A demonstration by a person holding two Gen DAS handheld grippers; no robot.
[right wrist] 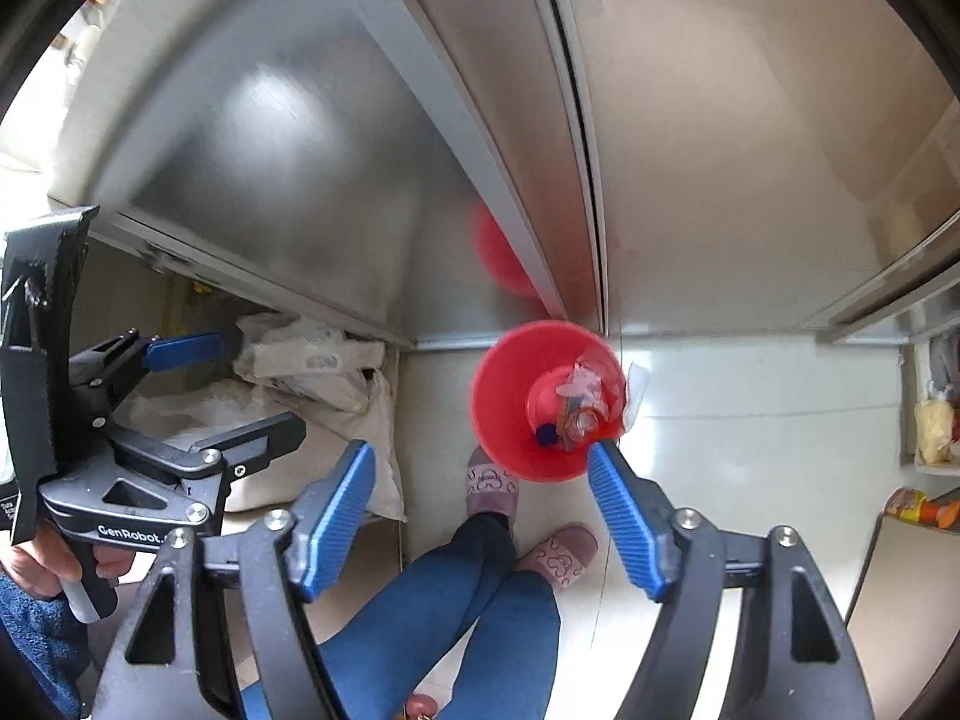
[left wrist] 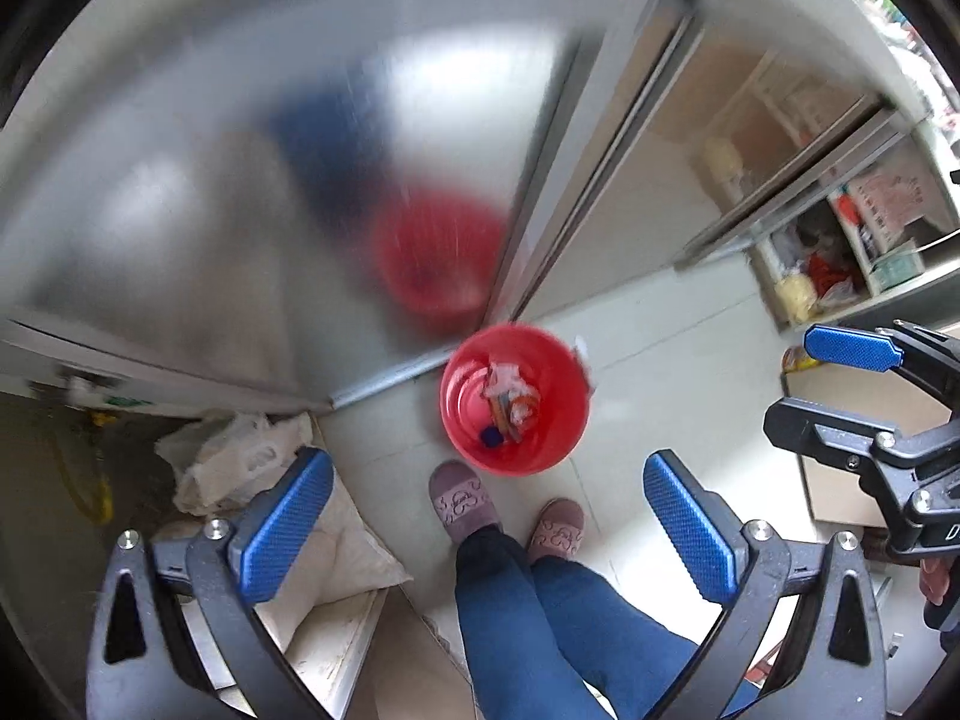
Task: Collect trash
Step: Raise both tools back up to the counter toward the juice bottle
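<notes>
A red bucket [left wrist: 558, 420] stands on the pale tiled floor against a steel cabinet, far below both grippers. It holds several bits of trash [left wrist: 510, 402]: crumpled wrappers, a clear cup and a blue cap. A white scrap [left wrist: 585, 360] sits at its right rim. My left gripper [left wrist: 487, 459] points steeply down, open, with nothing between its blue pads [left wrist: 288, 516]. My right gripper [right wrist: 480, 450] also points down over the bucket [right wrist: 504, 408], open and empty. Each gripper shows at the edge of the other's view, the right gripper [left wrist: 822, 384] and the left gripper [right wrist: 261, 381].
The person's legs in blue jeans [left wrist: 516, 612] and pink slippers [left wrist: 462, 501] stand just before the bucket. Brushed steel cabinet doors [left wrist: 240, 210] rise behind it. White plastic bags [left wrist: 228, 462] lie at the left. Open shelves with packets [left wrist: 828, 276] are at the right.
</notes>
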